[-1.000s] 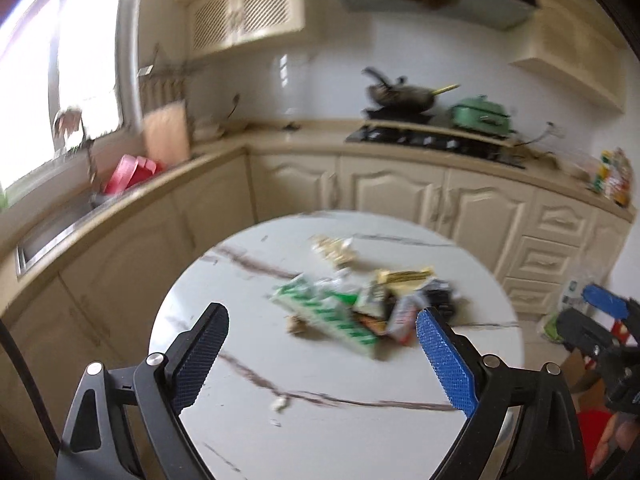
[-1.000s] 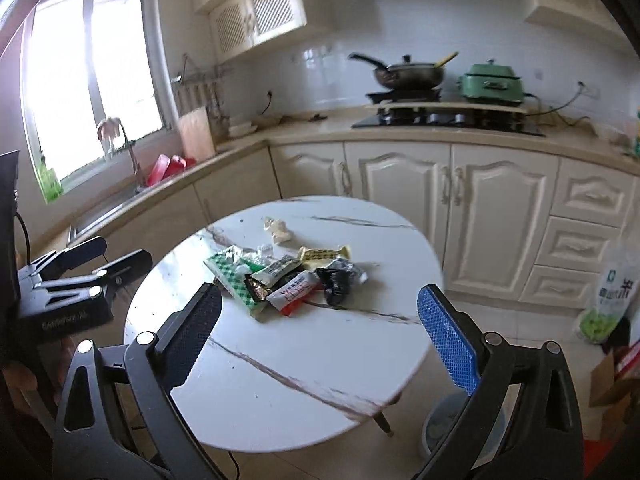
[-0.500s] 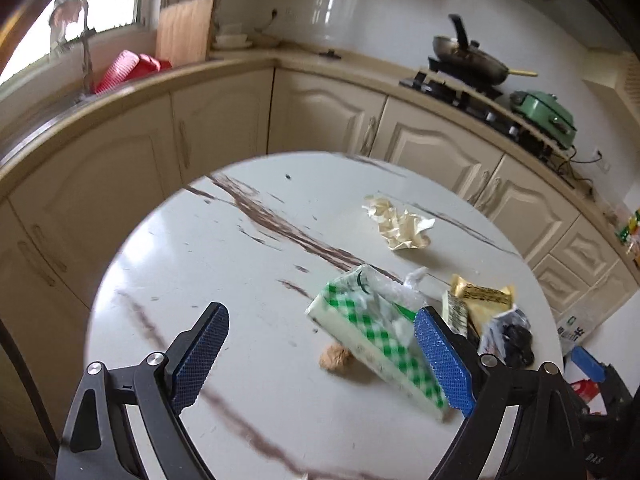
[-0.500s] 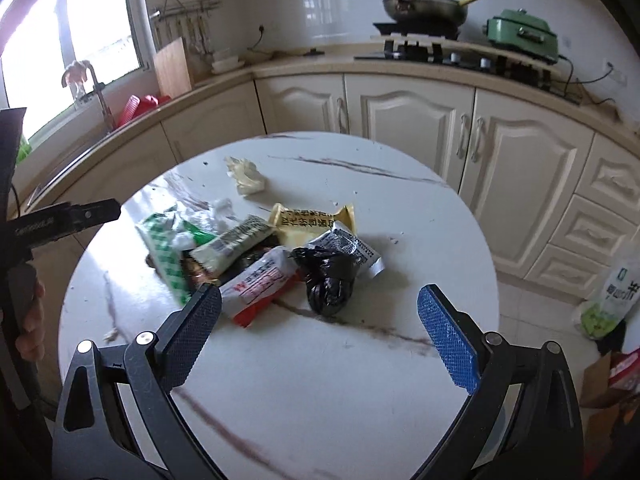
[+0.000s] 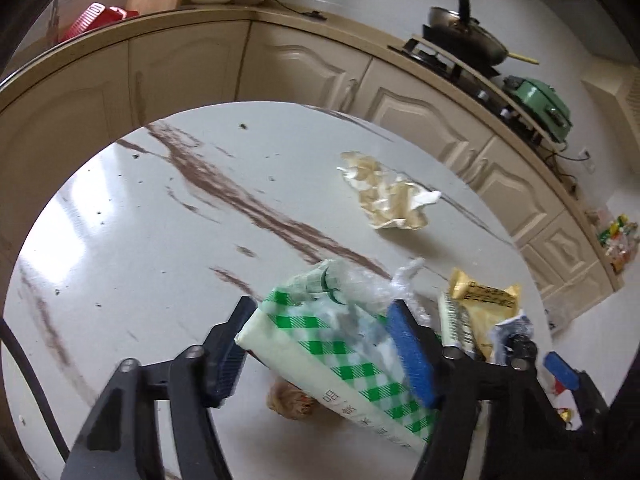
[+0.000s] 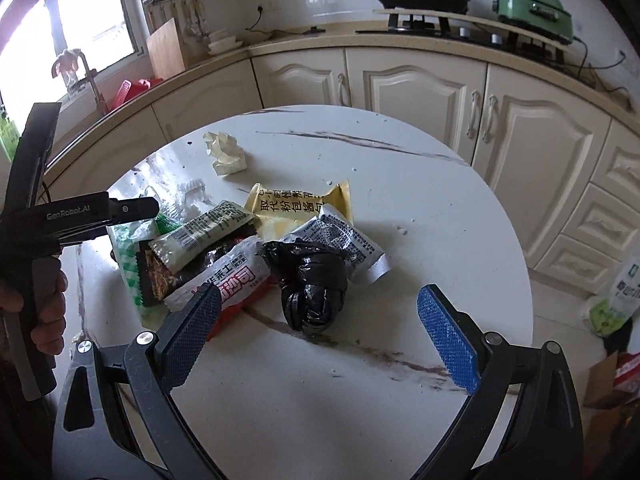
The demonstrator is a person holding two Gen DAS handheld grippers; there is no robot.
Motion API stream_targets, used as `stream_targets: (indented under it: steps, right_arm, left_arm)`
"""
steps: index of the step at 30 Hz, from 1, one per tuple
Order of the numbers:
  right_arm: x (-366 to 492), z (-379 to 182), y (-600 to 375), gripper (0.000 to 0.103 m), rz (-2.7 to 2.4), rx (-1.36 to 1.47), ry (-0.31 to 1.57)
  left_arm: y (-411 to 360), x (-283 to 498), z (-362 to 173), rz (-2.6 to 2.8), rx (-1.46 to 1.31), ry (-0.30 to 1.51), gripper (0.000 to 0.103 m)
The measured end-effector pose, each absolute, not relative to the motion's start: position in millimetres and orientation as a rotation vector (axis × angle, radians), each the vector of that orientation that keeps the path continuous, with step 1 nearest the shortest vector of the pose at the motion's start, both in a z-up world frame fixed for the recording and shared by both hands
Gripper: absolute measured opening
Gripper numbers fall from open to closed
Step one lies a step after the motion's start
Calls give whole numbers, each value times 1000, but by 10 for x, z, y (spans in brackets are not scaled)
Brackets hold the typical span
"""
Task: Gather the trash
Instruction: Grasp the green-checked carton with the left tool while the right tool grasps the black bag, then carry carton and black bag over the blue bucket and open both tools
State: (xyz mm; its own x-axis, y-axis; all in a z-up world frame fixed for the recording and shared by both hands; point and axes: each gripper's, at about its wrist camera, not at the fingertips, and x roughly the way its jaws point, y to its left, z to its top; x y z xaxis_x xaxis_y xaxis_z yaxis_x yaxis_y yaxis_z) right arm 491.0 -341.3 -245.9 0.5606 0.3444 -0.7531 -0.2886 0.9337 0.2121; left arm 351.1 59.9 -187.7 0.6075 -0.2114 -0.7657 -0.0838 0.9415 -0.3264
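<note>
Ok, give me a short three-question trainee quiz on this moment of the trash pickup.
1. What sits between the fingers of the left gripper?
2. True or false: the right gripper grips the black bag.
3. Which lies apart from the other trash: A black bag, B crumpled paper, C green-checked pack?
Key: 1 the green-checked pack; the jaws have just been closing around it. 2 false, it is open and empty. 3 B.

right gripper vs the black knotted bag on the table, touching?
Apart. The right wrist view shows the right gripper with both fingers wide and bare marble table between them and the black knotted bag, which lies ahead of the tips.
</note>
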Motion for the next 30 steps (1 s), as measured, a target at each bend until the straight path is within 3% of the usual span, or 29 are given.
stream_targets:
  steps: [2, 4, 8, 10, 15, 17, 18, 30]
  right_arm:
    - [4922, -2487, -3406, 99, 371, 64, 910]
    - [4934, -2501, -3401, 98, 371, 64, 918]
    - [4961, -2491, -3372, 95, 374, 59, 923]
    - [4984, -2493, -3354, 82, 381, 62, 930]
    - [5007, -2534, -3294, 64, 381, 43, 953]
    - [4994, -2548, -3276, 50, 384, 36, 960]
    - [4978, -2545, -3277, 36, 388, 35, 959]
    - [4601, -2323, -3568, 32, 432, 125, 912]
  left_arm:
    - [595, 3523, -1870, -69, -325, 898, 56]
    - [646, 3491, -1832, -54, -329, 869, 37]
    - [771, 3423, -1679, -86, -348, 821, 25]
    - [777, 3361, -1602, -80, -310, 795, 22]
    - [742, 3199, -1462, -99, -253, 749, 16]
    - [703, 3170, -1427, -114, -240, 738, 15]
    - [699, 3105, -1403, -126, -232, 731, 14]
    - [521, 2540, -1255, -215, -161, 692, 6]
